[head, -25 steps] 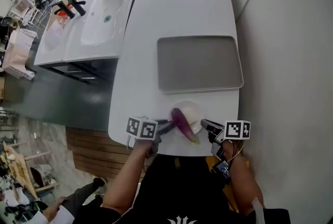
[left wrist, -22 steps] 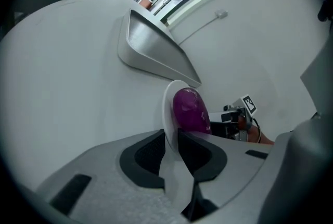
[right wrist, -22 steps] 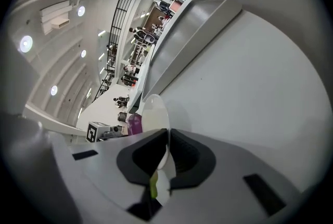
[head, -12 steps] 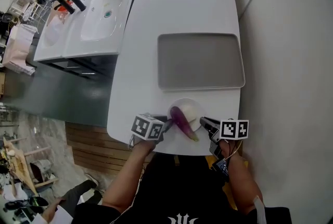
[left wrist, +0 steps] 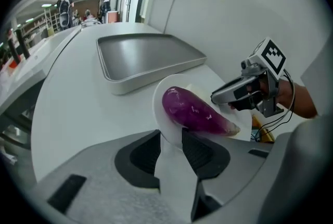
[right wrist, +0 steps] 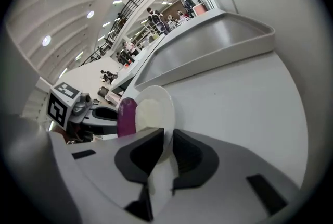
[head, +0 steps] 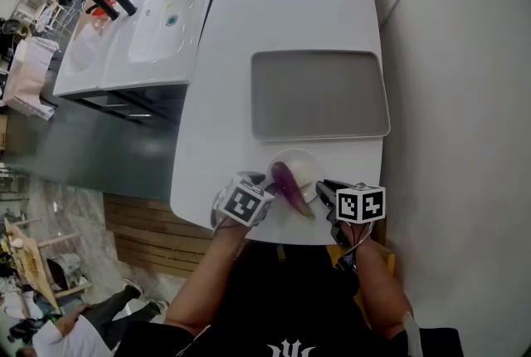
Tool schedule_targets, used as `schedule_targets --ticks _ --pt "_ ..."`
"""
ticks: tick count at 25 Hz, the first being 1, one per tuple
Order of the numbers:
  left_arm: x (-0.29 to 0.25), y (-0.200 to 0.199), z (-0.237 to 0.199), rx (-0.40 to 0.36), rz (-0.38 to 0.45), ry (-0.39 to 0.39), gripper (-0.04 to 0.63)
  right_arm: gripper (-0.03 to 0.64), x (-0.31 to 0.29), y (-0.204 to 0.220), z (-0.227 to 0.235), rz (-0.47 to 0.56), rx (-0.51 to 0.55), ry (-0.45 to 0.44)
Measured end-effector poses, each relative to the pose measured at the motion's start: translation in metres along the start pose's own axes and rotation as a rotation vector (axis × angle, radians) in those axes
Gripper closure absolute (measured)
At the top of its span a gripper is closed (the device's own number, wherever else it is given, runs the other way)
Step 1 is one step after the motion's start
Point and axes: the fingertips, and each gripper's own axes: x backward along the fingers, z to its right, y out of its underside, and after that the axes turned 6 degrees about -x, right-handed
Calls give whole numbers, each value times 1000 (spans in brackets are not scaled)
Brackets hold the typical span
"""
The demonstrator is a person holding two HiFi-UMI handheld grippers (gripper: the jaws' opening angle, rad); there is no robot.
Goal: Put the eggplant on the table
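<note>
A purple eggplant [head: 292,188] lies on a small white plate [head: 305,164] near the front edge of the white table [head: 282,7]. My left gripper [head: 267,189] is at the plate's left rim; its jaws are opening, with the rim [left wrist: 158,98] between them and the eggplant [left wrist: 195,111] just beyond. My right gripper [head: 323,188] is at the plate's right rim; its jaws are opening too, but the pads still touch the plate [right wrist: 153,108] here. In the right gripper view the eggplant [right wrist: 126,116] shows past the plate, and the left gripper [right wrist: 104,113] beyond it.
A grey tray [head: 319,94] lies on the table just behind the plate. Two white sinks [head: 162,15] stand to the left, across a gap. A white wall [head: 465,98] runs along the table's right side. The table's front edge is right under my hands.
The left gripper has rolled, so its marker cube sits at a new angle, and its jaws stand wider. The right gripper has rolled a little. Plate and eggplant stay in place.
</note>
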Motion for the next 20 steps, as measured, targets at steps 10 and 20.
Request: schedule_targets --ticks 10,20 --pt "-2 2 -5 -62 -7 -54 463 552 -4 -4 -1 -4 207 124" --pt "35 2 -8 -77 244 -43 539 597 27 -26 -20 214 300 -23"
